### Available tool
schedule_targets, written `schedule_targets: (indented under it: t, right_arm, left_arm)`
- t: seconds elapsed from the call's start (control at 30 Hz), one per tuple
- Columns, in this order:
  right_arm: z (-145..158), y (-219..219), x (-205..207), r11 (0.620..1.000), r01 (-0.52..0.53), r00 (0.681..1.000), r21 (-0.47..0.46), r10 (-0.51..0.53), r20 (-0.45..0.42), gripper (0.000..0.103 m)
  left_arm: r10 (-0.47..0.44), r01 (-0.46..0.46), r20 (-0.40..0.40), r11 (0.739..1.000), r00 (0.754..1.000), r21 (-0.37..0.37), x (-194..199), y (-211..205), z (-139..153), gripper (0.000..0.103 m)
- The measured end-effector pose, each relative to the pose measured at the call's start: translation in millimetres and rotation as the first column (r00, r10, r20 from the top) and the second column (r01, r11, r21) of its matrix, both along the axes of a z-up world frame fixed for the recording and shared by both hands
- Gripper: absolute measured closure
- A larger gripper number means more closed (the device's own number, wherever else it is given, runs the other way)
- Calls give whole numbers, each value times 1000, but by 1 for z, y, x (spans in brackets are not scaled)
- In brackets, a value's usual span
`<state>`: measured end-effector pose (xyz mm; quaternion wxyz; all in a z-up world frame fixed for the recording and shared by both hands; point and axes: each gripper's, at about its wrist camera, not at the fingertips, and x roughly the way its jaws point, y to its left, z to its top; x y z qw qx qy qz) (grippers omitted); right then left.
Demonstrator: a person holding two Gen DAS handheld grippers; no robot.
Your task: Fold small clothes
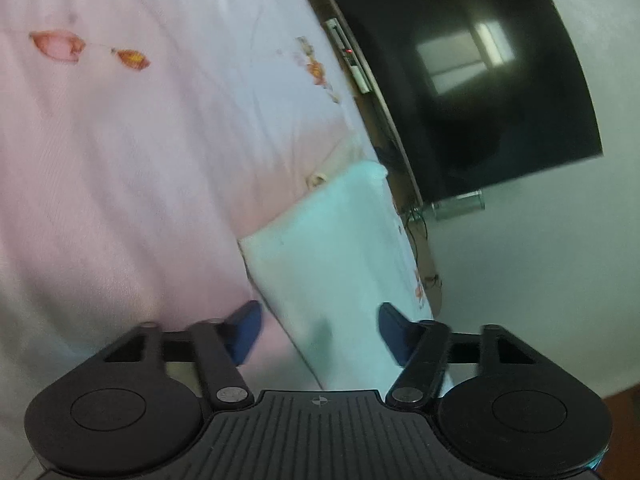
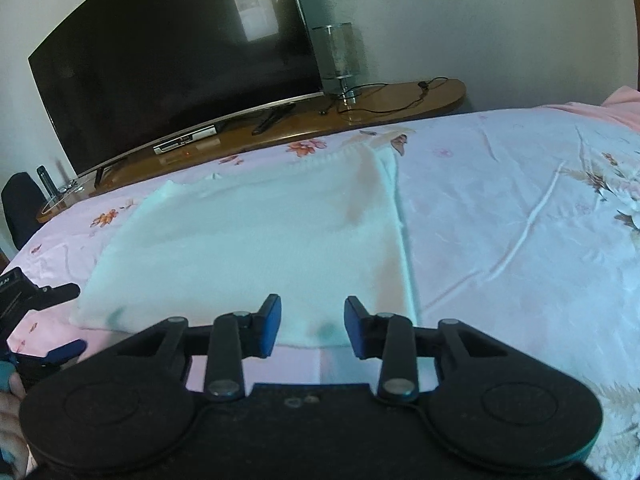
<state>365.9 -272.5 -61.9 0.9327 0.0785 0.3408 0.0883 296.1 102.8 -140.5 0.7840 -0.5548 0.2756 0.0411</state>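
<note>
Left wrist view first, and it's rolled over pretty hard, so everything looks tipped. The left hand-held gripper (image 1: 318, 330) has its blue pads (image 1: 244, 330) spread about halfway, nothing pinched. The near edge of the folded white garment (image 1: 332, 248) sits in the gap between them, but whether a pad touches it is hard to say. The garment lies on the pink floral bedsheet (image 1: 120, 160), close to the bed's edge. Past that edge there's a big dark TV (image 1: 460, 80) against the wall.

Right wrist view is level and way easier to read. The right hand-held gripper (image 2: 312, 326) is partly open too, narrower than the other one, hovering at the garment's (image 2: 256, 236) near edge with nothing gripped. The garment is a flat rectangle in the middle of the bedsheet (image 2: 500, 208). The left hand-held gripper (image 2: 60, 320) pokes in at the near left corner of the cloth. Far side: TV (image 2: 172, 64), a wooden worktop (image 2: 400, 96) and a glass lamp (image 2: 338, 56).
</note>
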Motion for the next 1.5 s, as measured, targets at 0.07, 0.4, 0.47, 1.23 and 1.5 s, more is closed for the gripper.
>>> schedule_targets:
  t: [0.07,0.4,0.47,1.23,1.5]
  right_arm:
    - [-1,5,6,1000,-13,1000,6,13,-6,67]
    - [-14,43,64,989,-123,991,84,127,-36,89]
    - [-18,52,77,987,-138,989,82,142,-37,89]
    - [-21,56,93,984,-140,989,109,144,-39,86]
    - [-23,60,99,981,-146,988,128,152,-34,86]
  left_arm:
    - [9,-9,-2,1000,1000,-10,6,-3,-6,65]
    - [70,-66,70,996,995,-65,26,-9,-27,94]
    - [62,-60,71,997,996,-42,29,-11,-25,94]
    - [186,-193,221,981,957,10,21,-12,1,20]
    - [162,-180,210,981,964,72,24,-16,4,28]
